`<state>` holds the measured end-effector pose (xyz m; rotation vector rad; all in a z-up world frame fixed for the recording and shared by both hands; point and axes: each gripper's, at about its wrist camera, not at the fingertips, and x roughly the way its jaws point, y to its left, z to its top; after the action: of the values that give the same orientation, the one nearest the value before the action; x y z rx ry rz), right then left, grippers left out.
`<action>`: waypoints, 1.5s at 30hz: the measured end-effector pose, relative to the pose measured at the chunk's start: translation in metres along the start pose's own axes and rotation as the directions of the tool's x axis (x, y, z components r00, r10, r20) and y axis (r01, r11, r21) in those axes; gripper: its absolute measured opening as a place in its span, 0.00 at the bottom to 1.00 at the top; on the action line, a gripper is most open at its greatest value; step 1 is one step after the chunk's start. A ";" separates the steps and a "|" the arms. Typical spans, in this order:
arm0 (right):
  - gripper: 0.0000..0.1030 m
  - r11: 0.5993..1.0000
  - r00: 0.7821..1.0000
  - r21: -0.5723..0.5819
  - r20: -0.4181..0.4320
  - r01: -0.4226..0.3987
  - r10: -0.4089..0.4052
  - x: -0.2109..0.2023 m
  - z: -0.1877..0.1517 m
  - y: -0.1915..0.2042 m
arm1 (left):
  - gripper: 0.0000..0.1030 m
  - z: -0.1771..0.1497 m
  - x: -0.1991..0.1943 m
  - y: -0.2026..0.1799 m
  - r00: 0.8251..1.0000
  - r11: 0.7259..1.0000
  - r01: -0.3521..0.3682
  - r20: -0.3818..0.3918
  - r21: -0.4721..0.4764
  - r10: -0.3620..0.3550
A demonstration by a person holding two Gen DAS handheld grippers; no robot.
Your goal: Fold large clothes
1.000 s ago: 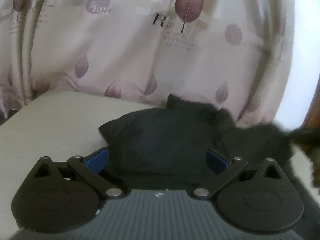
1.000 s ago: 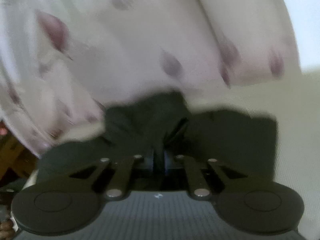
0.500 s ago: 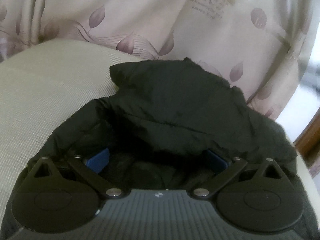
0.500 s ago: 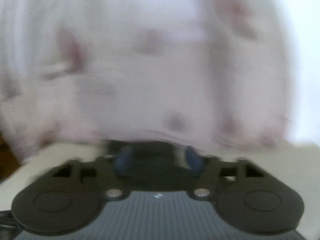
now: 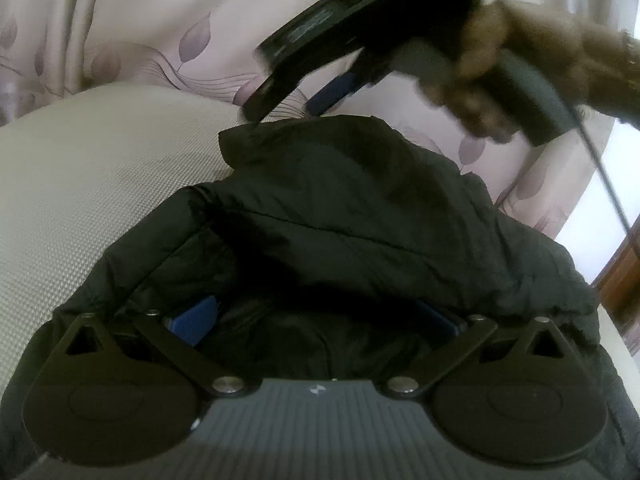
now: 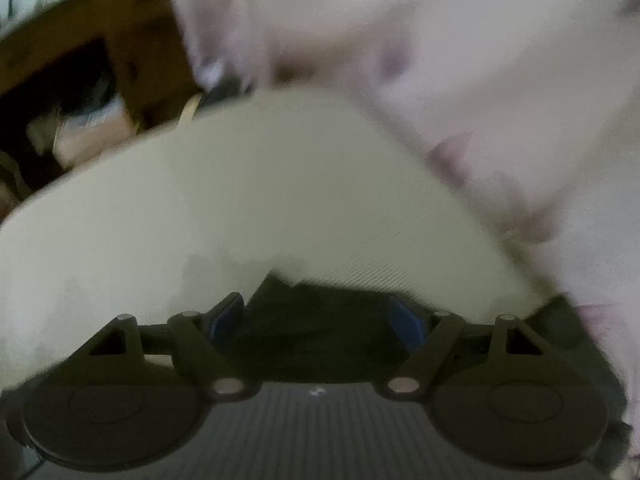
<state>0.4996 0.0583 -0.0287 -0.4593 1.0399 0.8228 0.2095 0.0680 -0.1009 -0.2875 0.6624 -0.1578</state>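
A black padded jacket [image 5: 360, 216] lies bunched on a cream textured surface [image 5: 88, 168]. My left gripper [image 5: 316, 320] is open, low over the near part of the jacket, with folds of it between the blue pads. My right gripper [image 5: 320, 92] shows in the left wrist view, open, hovering above the jacket's far edge. In the right wrist view, which is blurred, the right gripper [image 6: 316, 320] is open over a dark edge of the jacket [image 6: 320, 300], with the cream surface [image 6: 240, 200] beyond.
A pink curtain with leaf prints [image 5: 180, 20] hangs behind the cream surface. A hand in a brown furry sleeve [image 5: 560, 40] holds the right gripper. Dark wooden furniture [image 6: 80, 60] stands at the upper left in the right wrist view.
My right gripper opened, let go of the jacket and swung up over its far edge into the left wrist view. My left gripper stayed open over the jacket.
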 end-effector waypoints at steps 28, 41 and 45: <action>0.45 0.879 0.857 0.427 0.514 -0.214 -0.040 -0.014 -0.077 -0.066 | 1.00 0.001 -0.008 -0.001 1.000 0.997 0.026 0.015 -0.071 -0.025; 0.18 0.853 0.838 0.431 0.313 0.295 -0.447 -0.121 -0.307 -0.060 | 0.87 0.054 -0.039 -0.025 0.996 0.998 0.048 0.072 0.035 -0.050; 0.18 0.802 0.801 0.523 0.325 0.289 -0.502 -0.129 -0.336 -0.078 | 0.83 0.088 -0.012 -0.036 0.993 0.994 0.021 0.112 0.103 -0.033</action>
<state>0.3356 -0.2693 -0.0692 -0.0697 0.6241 0.2506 0.2537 0.0550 -0.0167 -0.2056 0.5362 -0.1989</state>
